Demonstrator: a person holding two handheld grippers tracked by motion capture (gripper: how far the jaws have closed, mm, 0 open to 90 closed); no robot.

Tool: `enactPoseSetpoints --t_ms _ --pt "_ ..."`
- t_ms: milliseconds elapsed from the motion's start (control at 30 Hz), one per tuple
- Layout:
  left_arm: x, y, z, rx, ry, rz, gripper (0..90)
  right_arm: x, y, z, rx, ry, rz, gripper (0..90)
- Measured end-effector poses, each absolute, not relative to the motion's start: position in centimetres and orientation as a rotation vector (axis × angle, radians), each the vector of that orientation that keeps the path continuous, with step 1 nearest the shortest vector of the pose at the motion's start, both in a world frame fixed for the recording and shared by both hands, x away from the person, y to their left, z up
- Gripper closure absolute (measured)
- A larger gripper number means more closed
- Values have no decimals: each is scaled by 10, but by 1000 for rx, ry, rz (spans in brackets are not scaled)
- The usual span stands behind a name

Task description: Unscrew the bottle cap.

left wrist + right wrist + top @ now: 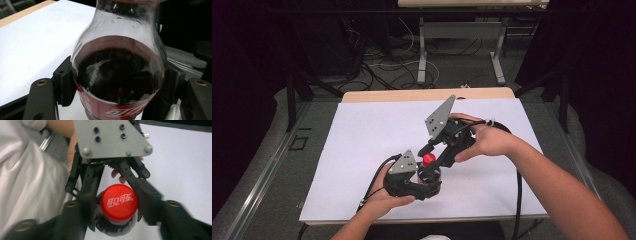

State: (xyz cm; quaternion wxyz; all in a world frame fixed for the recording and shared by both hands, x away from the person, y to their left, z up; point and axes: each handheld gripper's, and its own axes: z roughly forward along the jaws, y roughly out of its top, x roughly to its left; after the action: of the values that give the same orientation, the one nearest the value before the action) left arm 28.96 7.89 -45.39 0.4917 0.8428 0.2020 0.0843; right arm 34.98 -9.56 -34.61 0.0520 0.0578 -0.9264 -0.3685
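The cola bottle (117, 75) is sitting pinched in the left gripper (424, 181) jaws; the right gripper (117, 220) jaws are spreading round its red cap (119, 202) (not yet off)

the round red plastic cap (119, 202) of the clear plastic cola bottle (117, 72) carries white chinese coca-cola lettering, 可口可乐, readable in the right gripper view, where the cap sits between that gripper's own two black jaws. the red label band (112, 108) around the bottle, low between the left gripper's jaws, shows white script cut off at the frame's edge, too partial to read.
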Motion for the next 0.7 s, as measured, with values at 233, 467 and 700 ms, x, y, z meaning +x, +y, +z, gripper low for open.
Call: enactPoseSetpoints --t_ms 233,467,700 --pt "292 81 -453 2029 535 240 302 328 -101 -339 -260 -2881 -1256 434" --pt "292 78 -454 2035 569 262 302 313 -100 -345 -786 -2864 -1339 483" --pt "292 79 -456 2042 563 261 303 312 -98 -348 -846 -2845 -1270 606"
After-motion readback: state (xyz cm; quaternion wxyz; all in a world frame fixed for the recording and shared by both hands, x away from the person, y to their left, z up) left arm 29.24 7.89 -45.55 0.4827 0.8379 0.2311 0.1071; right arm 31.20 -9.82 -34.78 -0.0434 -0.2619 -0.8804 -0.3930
